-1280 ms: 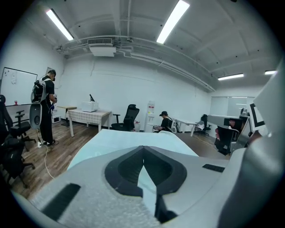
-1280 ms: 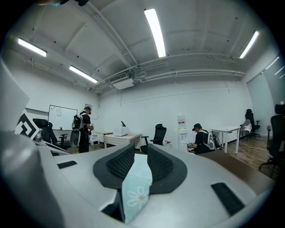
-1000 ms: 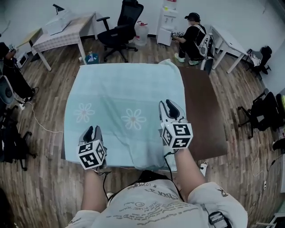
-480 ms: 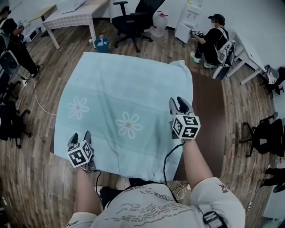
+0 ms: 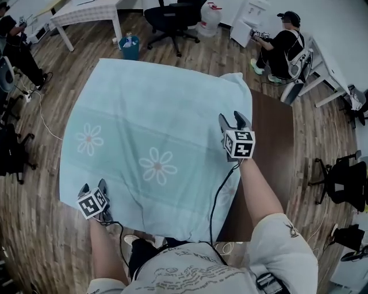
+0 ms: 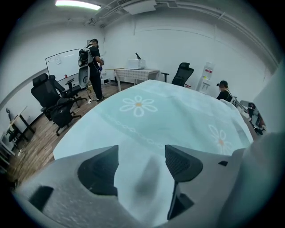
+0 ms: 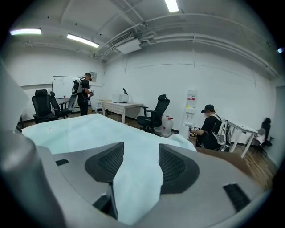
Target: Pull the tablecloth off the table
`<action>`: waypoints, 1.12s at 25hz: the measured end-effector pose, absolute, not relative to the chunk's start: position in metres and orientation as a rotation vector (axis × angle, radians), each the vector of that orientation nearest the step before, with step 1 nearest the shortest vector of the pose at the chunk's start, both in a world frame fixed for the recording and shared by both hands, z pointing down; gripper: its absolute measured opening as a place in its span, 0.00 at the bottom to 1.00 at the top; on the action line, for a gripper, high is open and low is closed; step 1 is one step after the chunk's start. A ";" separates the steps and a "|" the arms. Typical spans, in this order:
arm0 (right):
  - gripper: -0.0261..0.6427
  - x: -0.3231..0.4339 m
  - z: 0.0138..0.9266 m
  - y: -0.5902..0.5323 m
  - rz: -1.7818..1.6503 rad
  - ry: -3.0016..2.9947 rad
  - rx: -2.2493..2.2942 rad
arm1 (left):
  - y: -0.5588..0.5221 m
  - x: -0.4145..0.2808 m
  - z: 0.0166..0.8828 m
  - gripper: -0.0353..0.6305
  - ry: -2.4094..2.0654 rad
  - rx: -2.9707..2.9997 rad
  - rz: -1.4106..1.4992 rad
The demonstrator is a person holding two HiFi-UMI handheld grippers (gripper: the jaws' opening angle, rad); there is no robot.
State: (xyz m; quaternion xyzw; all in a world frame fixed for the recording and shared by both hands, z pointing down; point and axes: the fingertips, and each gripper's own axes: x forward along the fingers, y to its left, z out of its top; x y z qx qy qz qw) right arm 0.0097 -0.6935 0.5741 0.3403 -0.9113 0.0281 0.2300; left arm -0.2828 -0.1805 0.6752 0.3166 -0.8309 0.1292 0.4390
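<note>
The pale blue flowered tablecloth (image 5: pixel 155 126) is spread over most of the table (image 5: pixel 270 155), whose brown right side is left bare. The left tool (image 5: pixel 94 185) is held at the cloth's near left corner, the right tool (image 5: pixel 232 120) above its right edge. Both sets of jaws have just been opening and are set wide, with nothing gripped. An office chair (image 5: pixel 175 14) is seen beyond.
</note>
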 end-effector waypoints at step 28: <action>0.28 0.004 0.695 -0.793 0.397 -2.082 0.770 | -0.165 -0.286 0.712 0.49 -1.978 0.670 0.238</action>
